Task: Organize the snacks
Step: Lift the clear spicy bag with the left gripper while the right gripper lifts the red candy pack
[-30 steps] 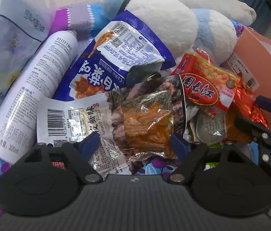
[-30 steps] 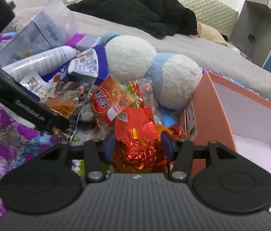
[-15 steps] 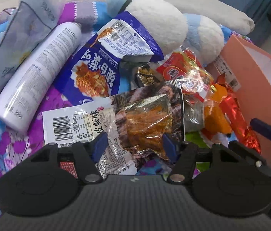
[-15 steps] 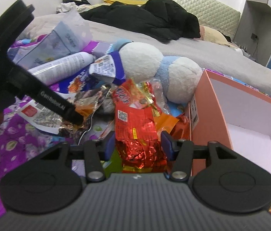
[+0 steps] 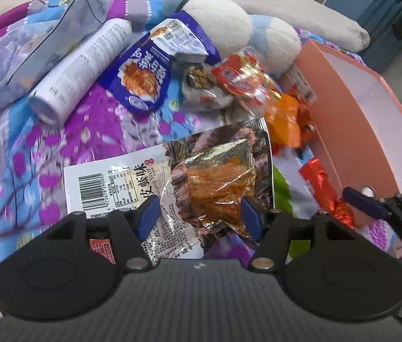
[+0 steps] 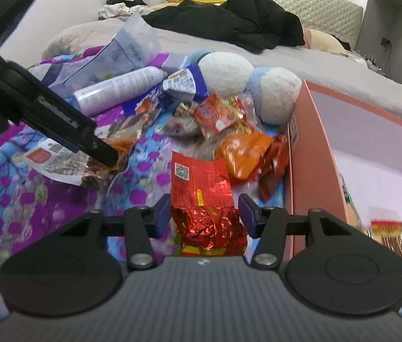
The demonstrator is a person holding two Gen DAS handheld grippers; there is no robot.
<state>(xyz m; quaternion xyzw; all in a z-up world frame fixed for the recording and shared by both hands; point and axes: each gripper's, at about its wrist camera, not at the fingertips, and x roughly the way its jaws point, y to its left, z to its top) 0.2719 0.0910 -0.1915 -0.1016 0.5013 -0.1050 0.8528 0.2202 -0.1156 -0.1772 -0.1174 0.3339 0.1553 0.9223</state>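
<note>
Snack packets [image 5: 215, 179] now clear of pile

- The left tool [image 5: 199, 215] points steeply down, its jaws just closed onto a snack bag.
- The right tool [image 6: 205, 213] grips a red packet.

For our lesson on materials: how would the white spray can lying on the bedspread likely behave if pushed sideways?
The white spray can lies on its side and is round, so it would probably roll. The soft floral bedspread may slow it. It looks rigid, unlike the crinkly packets nearby.
</note>
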